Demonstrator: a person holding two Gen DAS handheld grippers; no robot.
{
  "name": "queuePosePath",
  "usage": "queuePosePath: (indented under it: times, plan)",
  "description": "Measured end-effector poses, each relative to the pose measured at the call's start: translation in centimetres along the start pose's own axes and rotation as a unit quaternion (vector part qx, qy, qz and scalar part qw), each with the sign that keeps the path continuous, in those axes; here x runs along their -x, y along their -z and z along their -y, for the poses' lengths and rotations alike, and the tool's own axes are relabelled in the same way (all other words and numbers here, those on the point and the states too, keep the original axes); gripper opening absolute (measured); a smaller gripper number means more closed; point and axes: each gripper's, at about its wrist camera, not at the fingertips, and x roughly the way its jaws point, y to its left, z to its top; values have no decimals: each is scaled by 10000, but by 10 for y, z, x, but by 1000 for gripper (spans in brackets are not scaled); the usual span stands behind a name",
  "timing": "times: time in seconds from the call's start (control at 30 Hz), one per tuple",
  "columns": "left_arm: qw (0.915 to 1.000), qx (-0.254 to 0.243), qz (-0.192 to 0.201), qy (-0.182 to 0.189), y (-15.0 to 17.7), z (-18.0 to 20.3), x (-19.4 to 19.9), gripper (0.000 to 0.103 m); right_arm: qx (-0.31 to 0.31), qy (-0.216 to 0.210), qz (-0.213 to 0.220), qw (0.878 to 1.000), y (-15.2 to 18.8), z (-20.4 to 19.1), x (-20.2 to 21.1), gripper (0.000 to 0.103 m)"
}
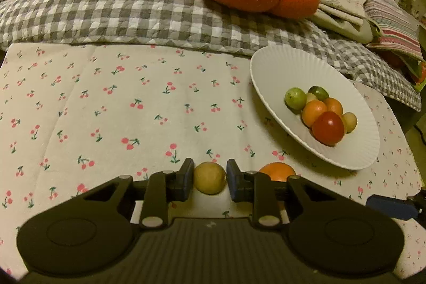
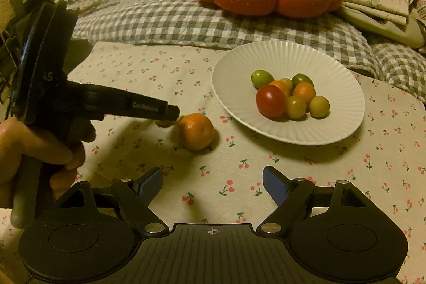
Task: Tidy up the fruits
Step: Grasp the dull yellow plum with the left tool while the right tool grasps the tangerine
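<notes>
Both wrist views look steeply down (closely) at one plate (image 1: 269,65).

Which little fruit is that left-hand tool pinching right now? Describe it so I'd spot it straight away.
Start at the white ribbed plate of small fruits on the cherry-print cloth. In front of it, off the plate, lies a mandarin. Just beside the mandarin, the left gripper is shut on a small yellowish round fruit, paler and smaller than the orange mandarin.
</notes>
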Motion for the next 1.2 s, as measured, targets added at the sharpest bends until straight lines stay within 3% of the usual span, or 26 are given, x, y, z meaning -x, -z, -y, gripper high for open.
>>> queuePosePath:
  times: [0.4,0.57,0.83,0.9,0.93,0.97,1.0,1.2]
  plan:
    - [9980,359,-118,-511,-4,-25,26,25,-202,-164,256,9993,-3,-3,-28,84]
    - [9969,582,-137,-512,-5,-36,31,25,-192,-231,523,9982,0,-7,-45,83]
    - [9974,525,-99,-483,-5,-30,32,25,-423,-212,690,9965,-2,-2,-59,81]
    - [9974,522,-100,-494,-5,-31,31,25,-444,-201,706,9963,-3,-3,-61,75]
    - [9973,537,-102,-495,-4,-31,31,25,-446,-214,719,9962,-3,-3,-61,66]
    - [9972,546,-105,-496,-4,-32,31,25,-455,-253,723,9960,-3,-4,-62,47]
    - [9972,548,-107,-500,-4,-32,31,25,-446,-297,704,9961,-3,-4,-62,37]
    - [9975,483,-63,-521,-4,-30,32,25,-386,-313,735,9961,-7,-9,-54,38]
